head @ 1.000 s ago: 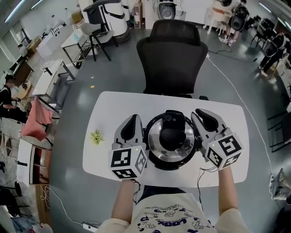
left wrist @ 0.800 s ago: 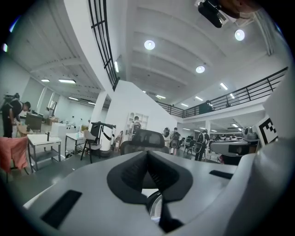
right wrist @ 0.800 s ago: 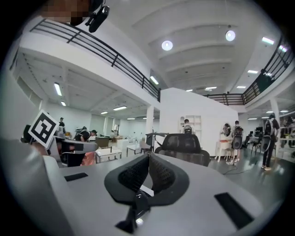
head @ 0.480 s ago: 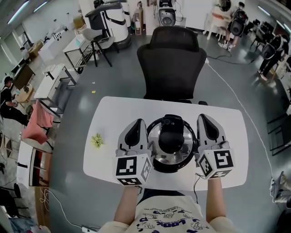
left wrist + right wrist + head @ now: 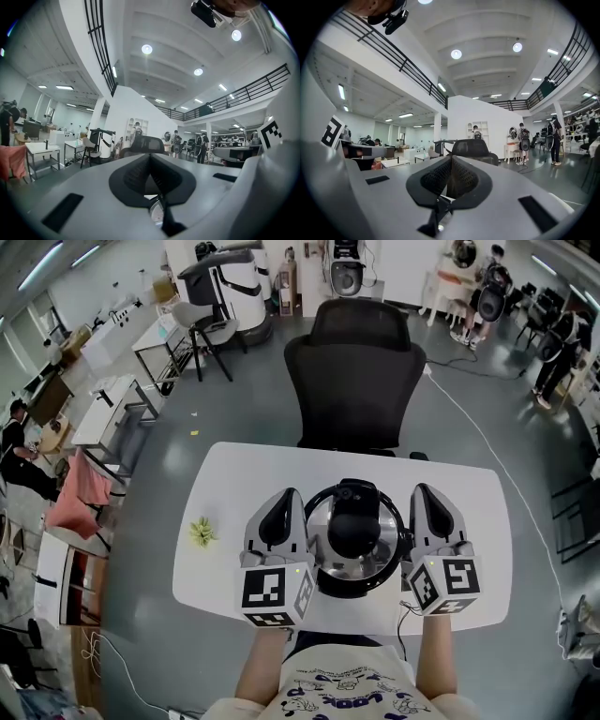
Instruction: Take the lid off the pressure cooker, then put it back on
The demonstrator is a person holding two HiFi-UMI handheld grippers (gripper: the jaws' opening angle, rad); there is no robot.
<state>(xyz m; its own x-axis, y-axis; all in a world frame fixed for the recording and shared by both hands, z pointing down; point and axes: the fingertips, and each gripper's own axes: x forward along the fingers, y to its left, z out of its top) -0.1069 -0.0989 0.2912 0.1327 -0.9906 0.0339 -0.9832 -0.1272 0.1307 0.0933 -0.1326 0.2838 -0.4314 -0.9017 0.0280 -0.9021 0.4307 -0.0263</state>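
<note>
The pressure cooker [image 5: 356,585] stands on the white surface [image 5: 225,484], close to our edge of it, with its lid [image 5: 323,542] seated on the pot; that fits a lid waiting to come off as well as one already set back on, and we cannot tell which; what any coming move turns on is that the cooker lies squarely between our two tools; the left tool [image 5: 284,495] hangs just beside its left rim and the right tool [image 5: 424,493] just beside its right rim, both pointing level and away from us, so the pot lies inward of each, to the right of the left one and to the left of the right one; neither is plainly nearer; the lid's black handle [image 5: 354,517] runs from the far rim towards the middle of the dome, its long axis in line with the chair [image 5: 354,371] beyond and parallel to both tools; in the left gripper view the left tool's [image 5: 150,161] jaws are pressed together on nothing; the right tool's [image 5: 450,164] jaws likewise meet with nothing between them; whether either touches the pot's wall we cannot say.
</note>
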